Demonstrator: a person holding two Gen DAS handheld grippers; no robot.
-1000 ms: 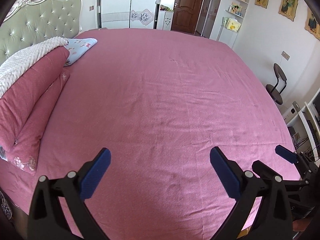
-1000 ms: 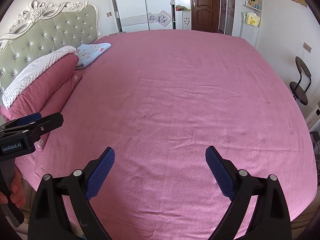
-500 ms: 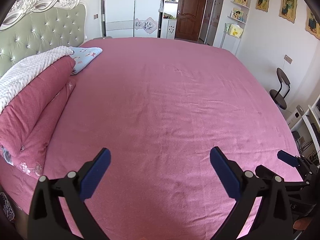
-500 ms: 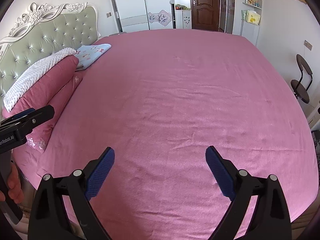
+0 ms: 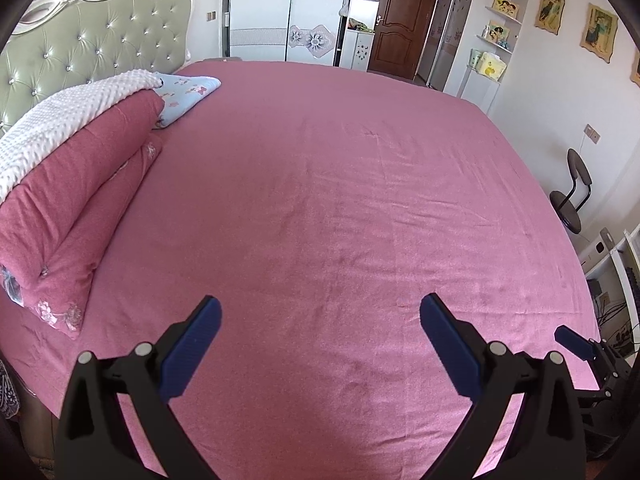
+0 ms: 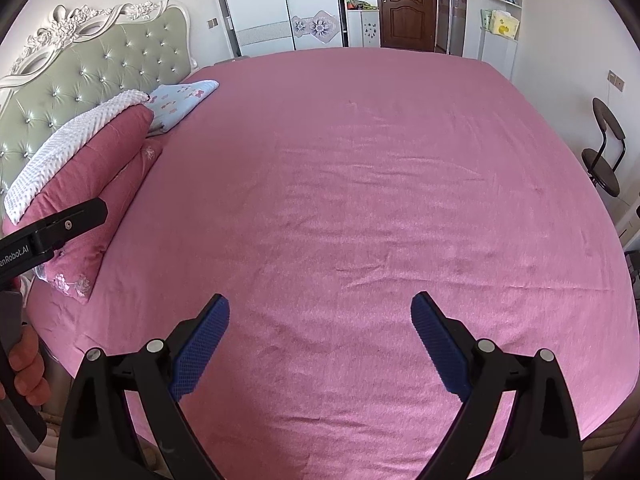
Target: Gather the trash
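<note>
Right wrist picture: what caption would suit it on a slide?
Open right gripper poised over a pink bed, folded bedding at the headboard, no trash visible.

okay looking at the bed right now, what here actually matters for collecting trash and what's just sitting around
For the job: left gripper and right gripper, both with jaws open and empty. No trash is visible.

Just there: pink bed sheet, pink pillows, white blanket, blue cloth, chair.

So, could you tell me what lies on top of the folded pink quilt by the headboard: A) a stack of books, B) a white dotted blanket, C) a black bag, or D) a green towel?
B: a white dotted blanket is draped over the folded pink quilt beside the headboard, seen in both wrist views.
</note>
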